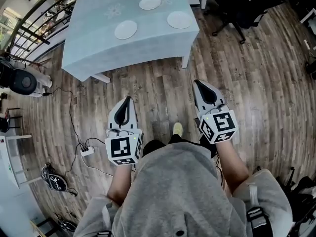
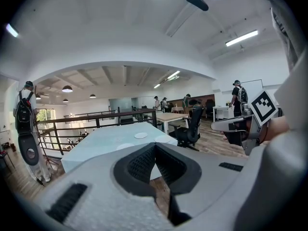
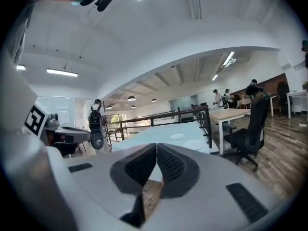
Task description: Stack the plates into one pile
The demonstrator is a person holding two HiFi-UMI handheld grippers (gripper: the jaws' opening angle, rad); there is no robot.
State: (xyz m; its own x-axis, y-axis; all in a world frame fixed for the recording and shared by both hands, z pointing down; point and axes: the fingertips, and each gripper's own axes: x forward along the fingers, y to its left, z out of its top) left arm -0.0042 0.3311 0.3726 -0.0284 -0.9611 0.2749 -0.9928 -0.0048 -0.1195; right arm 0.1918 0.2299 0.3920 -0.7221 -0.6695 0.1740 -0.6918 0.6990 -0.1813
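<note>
Three white plates lie apart on a table with a pale blue cloth (image 1: 89, 48): one at the near left (image 1: 126, 29), one at the far middle (image 1: 149, 3), one at the right (image 1: 178, 19). My left gripper (image 1: 129, 98) and right gripper (image 1: 198, 82) hover over the wooden floor well short of the table, both shut and empty. In the left gripper view the plates (image 2: 140, 135) show small beyond the closed jaws (image 2: 155, 147). The right gripper view shows the closed jaws (image 3: 157, 146) and two plates (image 3: 177, 136) on the table ahead.
A black office chair (image 1: 237, 9) stands to the right of the table. A railing (image 1: 34, 19) runs along the left. Cables and a power strip (image 1: 87, 151) lie on the floor at left. Other people stand far off in the room.
</note>
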